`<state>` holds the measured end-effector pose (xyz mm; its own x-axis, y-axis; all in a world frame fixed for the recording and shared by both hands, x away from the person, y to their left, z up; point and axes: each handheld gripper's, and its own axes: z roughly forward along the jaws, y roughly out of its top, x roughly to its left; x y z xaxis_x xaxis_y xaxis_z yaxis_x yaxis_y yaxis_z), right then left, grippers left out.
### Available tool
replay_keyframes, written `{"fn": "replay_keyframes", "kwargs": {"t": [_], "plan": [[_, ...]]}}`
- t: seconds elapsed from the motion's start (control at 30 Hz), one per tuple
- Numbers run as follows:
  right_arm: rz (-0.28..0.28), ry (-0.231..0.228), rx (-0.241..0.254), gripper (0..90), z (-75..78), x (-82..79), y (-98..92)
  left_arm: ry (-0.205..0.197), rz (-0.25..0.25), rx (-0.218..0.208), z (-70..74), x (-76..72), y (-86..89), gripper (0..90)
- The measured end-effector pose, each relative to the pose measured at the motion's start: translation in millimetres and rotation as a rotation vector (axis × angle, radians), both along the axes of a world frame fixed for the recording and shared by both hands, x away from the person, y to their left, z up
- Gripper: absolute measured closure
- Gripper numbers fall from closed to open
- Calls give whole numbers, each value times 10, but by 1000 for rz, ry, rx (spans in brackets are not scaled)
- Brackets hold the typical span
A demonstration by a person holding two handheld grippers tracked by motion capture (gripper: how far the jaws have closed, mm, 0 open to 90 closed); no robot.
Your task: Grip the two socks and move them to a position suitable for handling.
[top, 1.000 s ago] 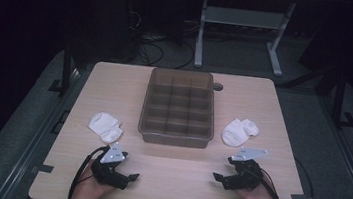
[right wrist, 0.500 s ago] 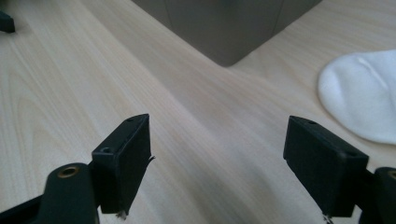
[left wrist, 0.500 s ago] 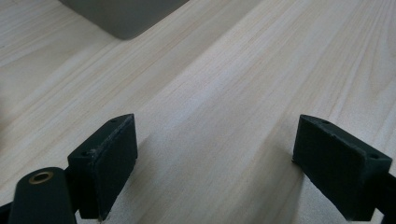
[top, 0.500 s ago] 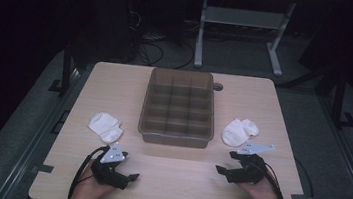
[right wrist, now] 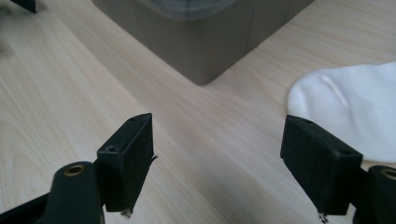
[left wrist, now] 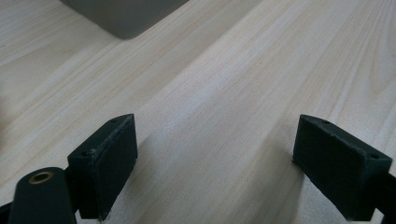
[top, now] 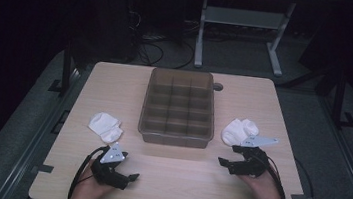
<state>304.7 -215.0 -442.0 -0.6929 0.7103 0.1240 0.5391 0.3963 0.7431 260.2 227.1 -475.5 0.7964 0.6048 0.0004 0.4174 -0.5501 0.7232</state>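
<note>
Both grippers sit low over the near part of the table [top: 116, 82], each in one of the person's hands. Left gripper [top: 125, 178], towards the near left corner, has its jaws spread wide with only bare wood between them; in the left gripper view [left wrist: 215, 172] a corner of the grey tray [left wrist: 126, 16] shows at the top. Right gripper [top: 225, 163], towards the near right edge, also stands with its jaws apart and nothing between the pads, though they have just been closing a little. In the right gripper view [right wrist: 217, 163] a white sock [right wrist: 355, 107] lies just beyond its right-hand jaw, beside the tray's near corner. From above, that sock [top: 239, 131] rests close to the tray's right wall, just past the gripper. Another white sock [top: 105, 125] lies left of the divided tray [top: 175, 137], which stands mid-table
</note>
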Motion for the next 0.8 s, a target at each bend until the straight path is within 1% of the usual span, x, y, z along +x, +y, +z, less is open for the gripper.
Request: {"fn": "replay_keyframes", "kwargs": {"t": [0.17, 0.27, 0.5, 0.67, 0.8], "plan": [[-7, -1, 11, 256, 37, 34, -33, 1, -1, 2, 2, 0, 1, 131], [-9, -10, 23, 255, 37, 60, -55, 1, -1, 0, 0, 1, 0, 131], [-19, 16, 31, 271, 36, 110, -98, 2, -2, -2, 0, 0, -3, 130], [-26, -2, 30, 272, 94, 157, -119, 1, -3, -1, 0, 0, -3, 130], [-35, -17, 46, 285, 121, 190, -141, 1, -3, -1, 0, 1, -2, 131]]}}
